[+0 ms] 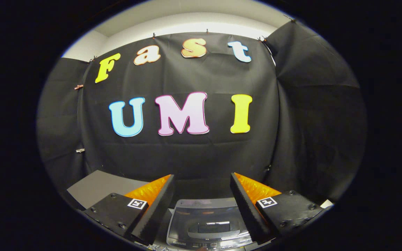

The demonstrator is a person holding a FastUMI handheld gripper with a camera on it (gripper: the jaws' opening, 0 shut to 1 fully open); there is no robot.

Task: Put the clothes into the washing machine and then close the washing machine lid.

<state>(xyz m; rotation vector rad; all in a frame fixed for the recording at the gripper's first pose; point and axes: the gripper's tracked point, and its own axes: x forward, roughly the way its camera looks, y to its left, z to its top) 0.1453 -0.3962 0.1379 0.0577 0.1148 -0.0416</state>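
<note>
Here the gripper [202, 195] hangs above the washing machine [206, 223] with its fingers spread wide and holding nothing, the machine's lid lying flat and apparently closed directly below and between them, no clothes within sight.

Tool [201, 205] fingers spread wide, empty; washing machine [206, 223] below between them, lid closed.

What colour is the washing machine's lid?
Grey with a dark glossy window, seen in the gripper view: washing machine lid, between the open gripper fingers.
</note>
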